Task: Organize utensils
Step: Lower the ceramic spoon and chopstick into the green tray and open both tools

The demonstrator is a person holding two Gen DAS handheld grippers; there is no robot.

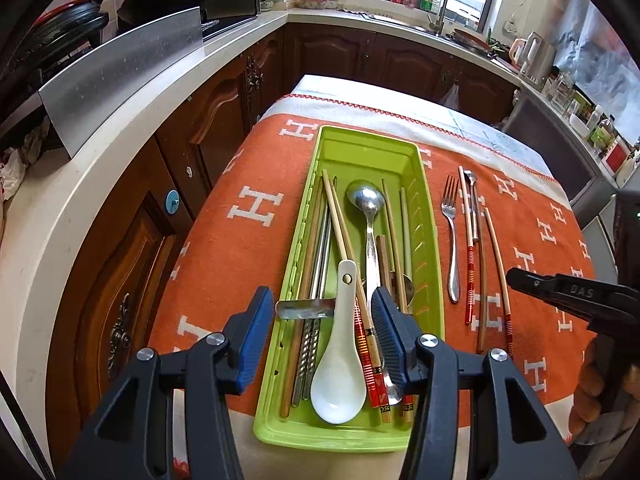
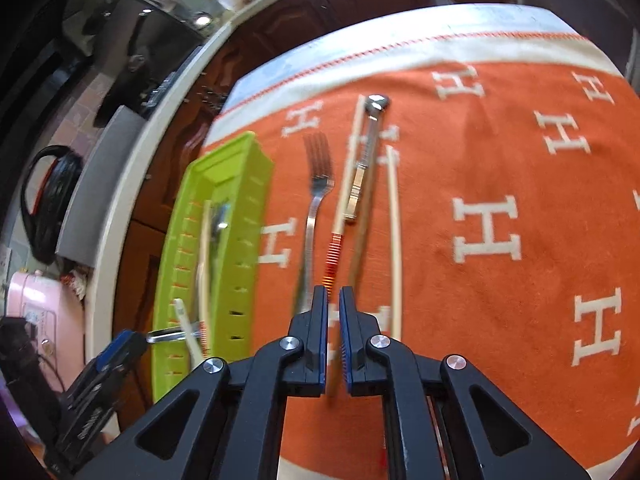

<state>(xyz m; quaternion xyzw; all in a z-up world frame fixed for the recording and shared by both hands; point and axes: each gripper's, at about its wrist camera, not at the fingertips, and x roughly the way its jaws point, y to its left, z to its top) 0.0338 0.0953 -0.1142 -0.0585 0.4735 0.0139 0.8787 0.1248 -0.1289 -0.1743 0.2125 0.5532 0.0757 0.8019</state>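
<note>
- The long lime-green plastic utensil tray (image 1: 428, 240) sits in the middle of the left wrist view on the orange blanket with white H letters (image 1: 248, 208). It already holds wooden chopsticks, a metal ladle-like spoon (image 1: 366, 200) and a white ceramic soup spoon (image 1: 340, 372), which lies low in the frame.
- To the right of the tray, loose on the blanket, I see a steel fork (image 1: 451, 240), a red-banded chopstick (image 1: 469, 256), a small metal utensil beside it, and more chopsticks.
- My left gripper (image 1: 316, 344) hangs over the tray's near end, its blue pads about half open on either side of the white spoon's handle and pressing on nothing. I judge the spoon has been set down.
- My right gripper (image 2: 333, 328) is at the bottom centre of its own view, fingers nearly closed with a thin gap. The red-banded chopstick (image 2: 334, 256) runs toward that gap, but I cannot tell that it is gripped; I read the fingers as empty.
- I judge the step in hand is fetching the next loose piece.
- Next, I need to open the right fingers, line them up across one thin shaft, and avoid pinching its neighbours.
</note>
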